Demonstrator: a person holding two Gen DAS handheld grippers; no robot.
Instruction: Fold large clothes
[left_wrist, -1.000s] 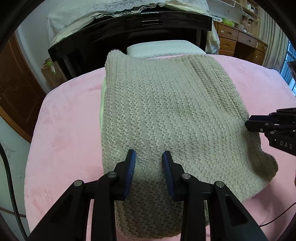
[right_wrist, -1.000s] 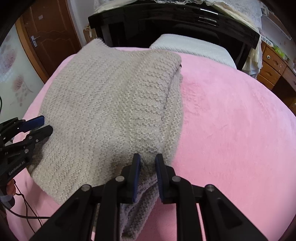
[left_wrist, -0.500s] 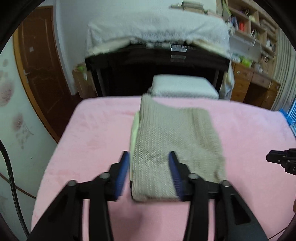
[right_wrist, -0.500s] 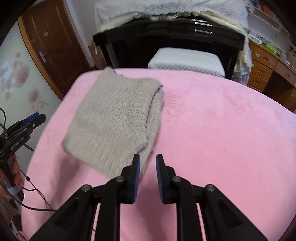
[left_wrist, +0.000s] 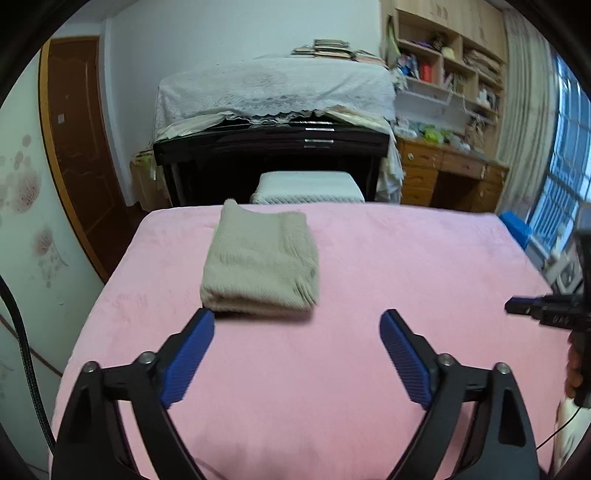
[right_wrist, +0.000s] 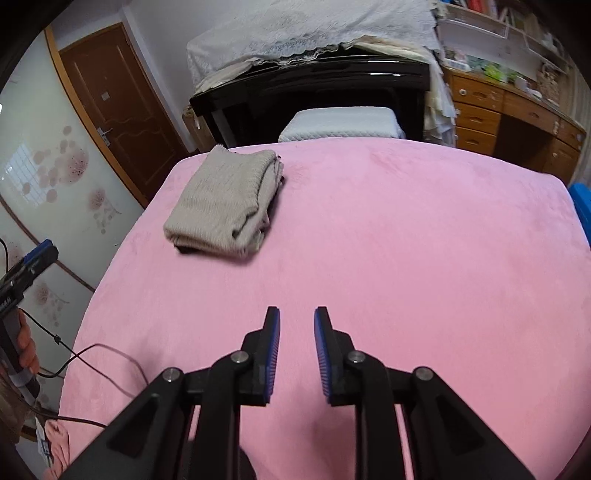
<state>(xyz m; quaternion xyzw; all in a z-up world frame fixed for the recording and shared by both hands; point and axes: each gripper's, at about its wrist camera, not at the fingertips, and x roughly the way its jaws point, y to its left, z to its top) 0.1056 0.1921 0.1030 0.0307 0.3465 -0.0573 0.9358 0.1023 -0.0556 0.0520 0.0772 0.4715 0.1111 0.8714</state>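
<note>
folded beige knitted garment (left_wrist: 260, 264): 11 o'clock on pink plush bed cover (left_wrist: 369, 295) | left gripper (left_wrist: 297, 321): opening, empty | right gripper (right_wrist: 296, 319): slightly parted, opening, empty | lettering: illegible | beyond: black piano (left_wrist: 273, 147)

Premises: a lived-in room of a private home.
An upright black piano (left_wrist: 271, 147) under a white lace cover (left_wrist: 275, 88), with a white padded stool (left_wrist: 306, 188) before it, stands at the far side. Open wooden shelves (left_wrist: 443, 70) are crowded with books and oddments above a wooden desk with drawers (left_wrist: 447, 173). A brown panelled door (right_wrist: 118, 103), flower-patterned wall panels (right_wrist: 48, 177), a curtain (left_wrist: 524, 110) beside a window (left_wrist: 565, 166), and a pink plush covering (right_wrist: 388, 240) on the broad surface in front all indicate domestic use.
</note>
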